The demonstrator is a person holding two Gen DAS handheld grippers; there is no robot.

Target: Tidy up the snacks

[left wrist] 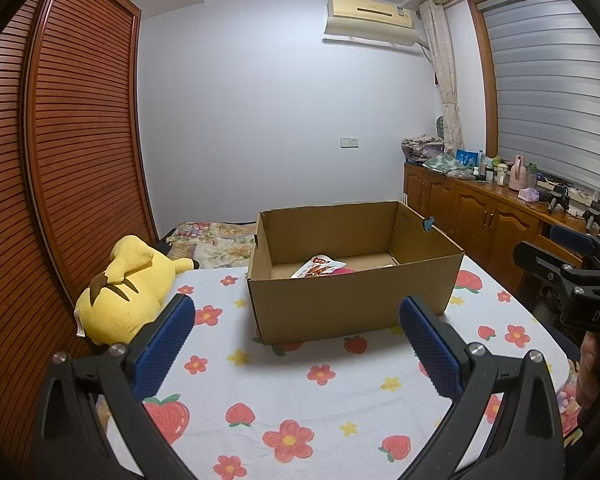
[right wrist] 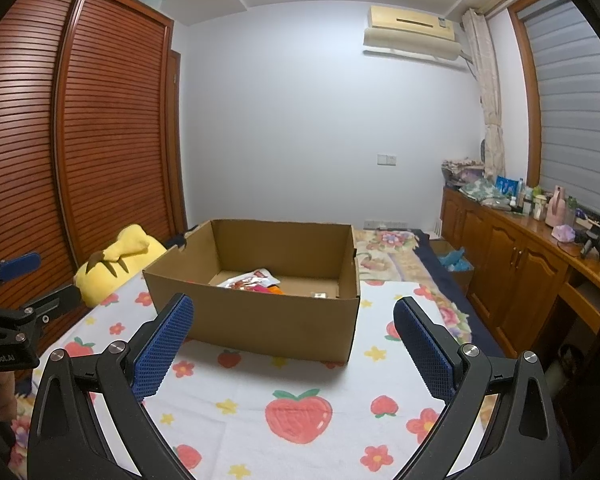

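Note:
An open cardboard box [left wrist: 352, 304] stands on a white cloth printed with strawberries and flowers [left wrist: 300, 400]. Snack packets [left wrist: 320, 267] lie on its floor, one white with red print, one pink. In the right wrist view the box [right wrist: 260, 320] holds the packets [right wrist: 252, 280] too. My left gripper [left wrist: 296, 320] is open and empty, in front of the box. My right gripper [right wrist: 292, 320] is open and empty, also in front of the box. The right gripper's body shows at the right edge of the left wrist view [left wrist: 572, 280].
A yellow plush toy [left wrist: 128, 284] lies left of the box by the wooden wardrobe [left wrist: 60, 160]. A floral quilt [right wrist: 396, 252] lies beyond the cloth. A wooden cabinet [right wrist: 520, 272] with bottles runs along the right wall.

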